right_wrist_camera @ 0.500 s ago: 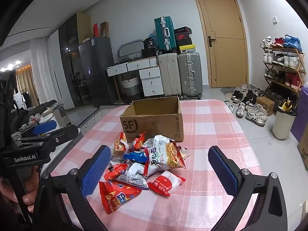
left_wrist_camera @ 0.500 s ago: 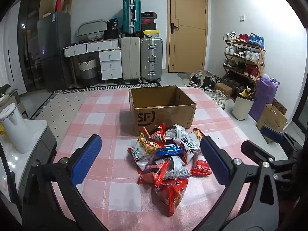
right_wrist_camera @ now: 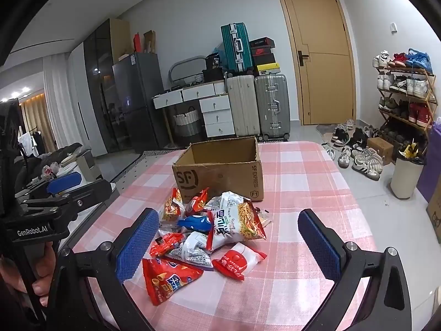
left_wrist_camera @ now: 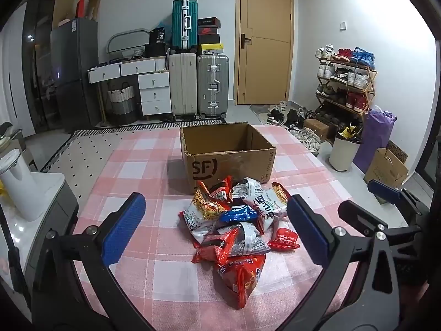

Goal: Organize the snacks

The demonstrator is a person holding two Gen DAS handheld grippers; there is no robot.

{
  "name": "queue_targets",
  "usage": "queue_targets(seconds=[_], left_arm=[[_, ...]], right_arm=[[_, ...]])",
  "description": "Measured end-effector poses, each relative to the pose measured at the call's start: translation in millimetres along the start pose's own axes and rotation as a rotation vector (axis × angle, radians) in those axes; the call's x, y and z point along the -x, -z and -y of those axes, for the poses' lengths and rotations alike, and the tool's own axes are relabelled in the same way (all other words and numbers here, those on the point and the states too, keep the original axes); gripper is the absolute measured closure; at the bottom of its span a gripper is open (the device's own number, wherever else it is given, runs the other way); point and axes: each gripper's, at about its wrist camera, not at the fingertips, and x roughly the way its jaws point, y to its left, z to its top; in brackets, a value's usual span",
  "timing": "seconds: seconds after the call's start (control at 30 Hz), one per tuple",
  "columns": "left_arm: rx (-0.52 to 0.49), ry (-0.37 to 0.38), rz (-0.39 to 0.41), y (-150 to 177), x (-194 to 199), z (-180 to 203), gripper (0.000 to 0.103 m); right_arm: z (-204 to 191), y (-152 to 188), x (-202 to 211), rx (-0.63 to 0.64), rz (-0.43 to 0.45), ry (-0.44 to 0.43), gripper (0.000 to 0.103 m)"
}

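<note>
Snack pile (left_wrist_camera: 234, 226) overlapping, lower packets hidden; box (left_wrist_camera: 228, 154) interior unseen; left tool (left_wrist_camera: 215, 229), right tool (right_wrist_camera: 228, 241) wide, empty

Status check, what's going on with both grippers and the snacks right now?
Left gripper open, empty. Right gripper open, empty. Snack pile loose on checked tablecloth, cardboard box behind it. Nothing blocking.

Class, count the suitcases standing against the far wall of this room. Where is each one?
3. A cream suitcase and a silver suitcase stand side by side on the floor; a teal suitcase stands on top of them. Others may be hidden.
</note>
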Motion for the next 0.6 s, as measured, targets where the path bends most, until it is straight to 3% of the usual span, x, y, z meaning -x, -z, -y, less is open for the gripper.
queue_targets(seconds=[0.6], left_arm=[[-0.006, 0.041, -0.007, -0.2, -0.1, 1.5, 0.001]], right_arm=[[-2.1, 5.6, -6.7, -0.009, -0.007, -0.01, 0.0]])
